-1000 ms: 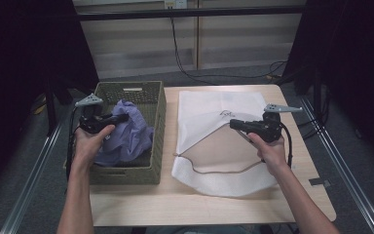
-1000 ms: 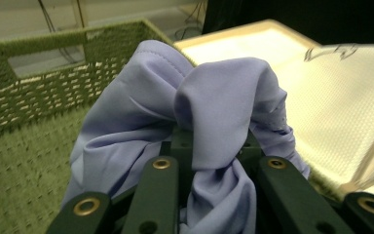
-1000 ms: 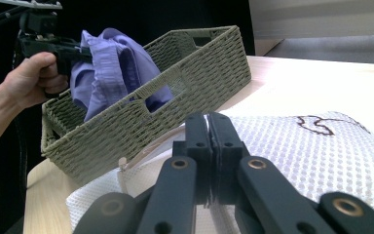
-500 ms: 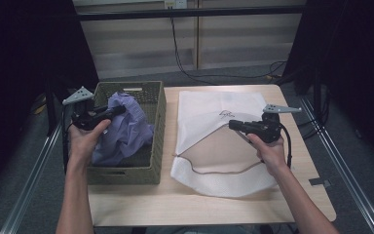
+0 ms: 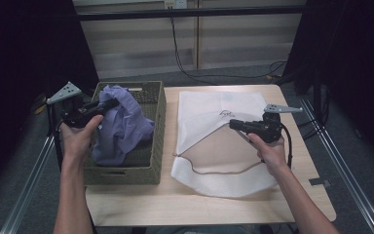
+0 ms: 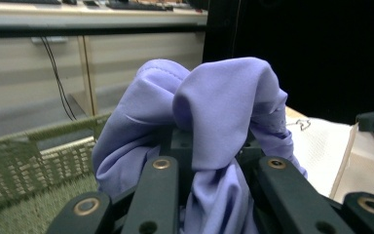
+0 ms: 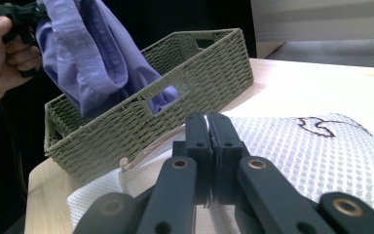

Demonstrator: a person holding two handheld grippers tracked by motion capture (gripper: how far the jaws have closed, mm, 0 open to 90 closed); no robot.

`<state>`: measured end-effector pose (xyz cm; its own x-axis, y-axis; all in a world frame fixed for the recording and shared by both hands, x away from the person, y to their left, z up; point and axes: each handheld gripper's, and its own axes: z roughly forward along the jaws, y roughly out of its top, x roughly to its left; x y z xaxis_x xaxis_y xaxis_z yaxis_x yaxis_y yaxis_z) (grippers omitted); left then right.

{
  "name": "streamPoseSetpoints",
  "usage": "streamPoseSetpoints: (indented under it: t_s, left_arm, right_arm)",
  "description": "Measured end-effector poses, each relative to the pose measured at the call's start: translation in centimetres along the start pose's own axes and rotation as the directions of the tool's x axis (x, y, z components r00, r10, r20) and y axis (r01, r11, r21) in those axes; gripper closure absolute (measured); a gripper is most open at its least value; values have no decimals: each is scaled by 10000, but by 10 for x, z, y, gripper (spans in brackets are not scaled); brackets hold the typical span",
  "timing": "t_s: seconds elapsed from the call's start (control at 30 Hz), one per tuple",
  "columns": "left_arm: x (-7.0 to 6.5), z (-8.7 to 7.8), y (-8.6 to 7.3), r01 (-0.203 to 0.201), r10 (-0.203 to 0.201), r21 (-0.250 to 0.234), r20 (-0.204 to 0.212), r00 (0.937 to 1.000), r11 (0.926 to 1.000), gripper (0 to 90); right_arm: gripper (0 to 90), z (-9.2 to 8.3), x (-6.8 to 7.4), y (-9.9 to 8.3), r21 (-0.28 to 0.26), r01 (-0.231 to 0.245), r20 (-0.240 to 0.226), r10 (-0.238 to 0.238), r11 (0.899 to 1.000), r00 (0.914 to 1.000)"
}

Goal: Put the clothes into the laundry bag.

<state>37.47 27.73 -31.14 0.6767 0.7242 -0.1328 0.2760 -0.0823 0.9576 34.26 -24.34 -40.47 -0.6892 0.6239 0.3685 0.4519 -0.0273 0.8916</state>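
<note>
Your left tongs (image 5: 111, 103) grip the shirt (image 5: 121, 124), lifted partly out of the basket (image 5: 157, 127), desk left. Right tongs (image 5: 233, 124) pinch, apparently, the mesh bag's (image 5: 209, 109) opening. Next: carry the shirt right, into the bag.

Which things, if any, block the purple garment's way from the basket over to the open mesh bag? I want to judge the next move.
Only the basket wall nearest the mesh bag. The purple garment, clamped in the left gripper, hangs partly above that rim, lower folds inside. The right gripper pinches the bag's edge, holding its mouth open.
</note>
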Motion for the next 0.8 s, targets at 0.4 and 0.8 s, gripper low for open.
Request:
streamPoseSetpoints:
  t_s: [0.4, 0.8]
  left_arm:
    - [-5, -18, 22, -187, 180, -598, -116, 9998, 9980, 775]
    - [-15, -27, 46, -423, 434, -1172, 73, 9990, 9922, 775]
  right_arm:
    - [883, 0, 1, 1, 4, 64, -29, -64, 10000, 10000]
    - [885, -1, 2, 2, 22, 206, -68, -206, 9998, 9998]
